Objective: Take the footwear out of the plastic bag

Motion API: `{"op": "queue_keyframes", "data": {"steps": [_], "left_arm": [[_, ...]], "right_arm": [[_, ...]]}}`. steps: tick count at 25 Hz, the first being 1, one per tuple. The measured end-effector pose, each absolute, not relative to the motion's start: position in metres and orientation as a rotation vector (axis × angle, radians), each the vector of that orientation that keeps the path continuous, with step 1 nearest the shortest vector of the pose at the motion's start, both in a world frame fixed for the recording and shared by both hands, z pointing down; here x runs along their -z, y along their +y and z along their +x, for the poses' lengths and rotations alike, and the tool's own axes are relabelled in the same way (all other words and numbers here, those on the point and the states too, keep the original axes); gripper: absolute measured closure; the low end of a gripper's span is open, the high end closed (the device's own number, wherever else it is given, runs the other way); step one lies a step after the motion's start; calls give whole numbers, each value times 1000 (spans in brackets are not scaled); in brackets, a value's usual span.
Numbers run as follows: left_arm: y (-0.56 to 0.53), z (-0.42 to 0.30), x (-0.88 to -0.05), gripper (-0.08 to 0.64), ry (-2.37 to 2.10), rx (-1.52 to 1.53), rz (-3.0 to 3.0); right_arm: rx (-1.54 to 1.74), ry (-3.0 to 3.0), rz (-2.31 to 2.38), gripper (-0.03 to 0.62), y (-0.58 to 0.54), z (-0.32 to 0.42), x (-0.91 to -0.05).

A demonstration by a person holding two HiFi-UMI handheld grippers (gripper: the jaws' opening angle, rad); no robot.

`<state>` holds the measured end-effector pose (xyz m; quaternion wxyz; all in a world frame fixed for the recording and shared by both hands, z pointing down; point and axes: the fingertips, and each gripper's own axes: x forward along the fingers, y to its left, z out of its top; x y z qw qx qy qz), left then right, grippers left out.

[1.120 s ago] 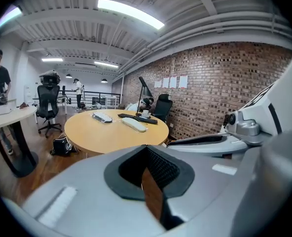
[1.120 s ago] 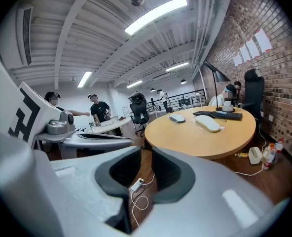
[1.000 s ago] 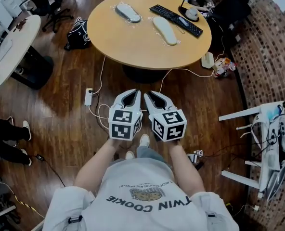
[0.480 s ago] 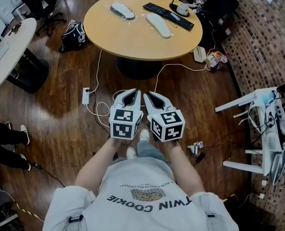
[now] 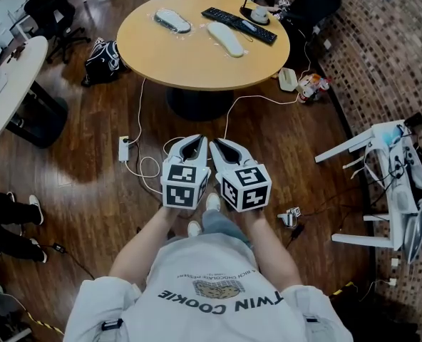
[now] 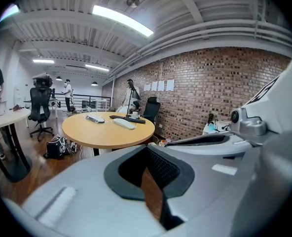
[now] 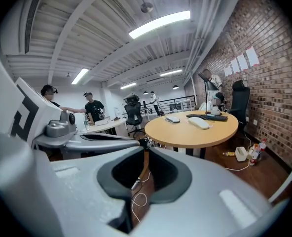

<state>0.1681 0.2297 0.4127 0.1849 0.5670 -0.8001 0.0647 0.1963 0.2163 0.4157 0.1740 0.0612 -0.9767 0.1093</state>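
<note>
Head view looks down on the person holding both tools side by side before the chest, over dark wooden floorboards, well short of the round tan wooden table [image 5: 197,59]. The left gripper [image 5: 199,140] and the right gripper [image 5: 218,142] almost touch each other and point toward the table.

Two pieces of pale flat footwear, each in a clear plastic bag, lie on the tabletop: one bagged shoe [image 5: 172,20] at the table's far left part, the other bagged shoe [image 5: 225,39] nearer the table's middle. A long black keyboard [image 5: 238,25] lies just beyond the second one, toward the table's far right edge. Both grippers are well apart from the table and from the bags.

Left gripper view shows the left gripper's [image 6: 146,149] jaws brought together at the tips, with only a thin slit of floor showing and nothing between them. Right gripper view shows the same for the right gripper [image 7: 146,151]: jaws drawn in to a narrow slit, nothing held, only a white cable [image 7: 137,197] on the floor seen through it.

A black bag [image 5: 100,59] sits on the floor left of the table's foot.
</note>
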Motion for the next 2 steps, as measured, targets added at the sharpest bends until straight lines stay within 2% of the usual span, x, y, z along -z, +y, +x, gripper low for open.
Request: {"op": "queue_keyframes", "data": {"steps": [2], "left_arm": [[232, 169, -413, 557, -2251, -182, 1601]], "right_arm": [[-308, -2769, 177, 561, 218, 197, -416]]}}
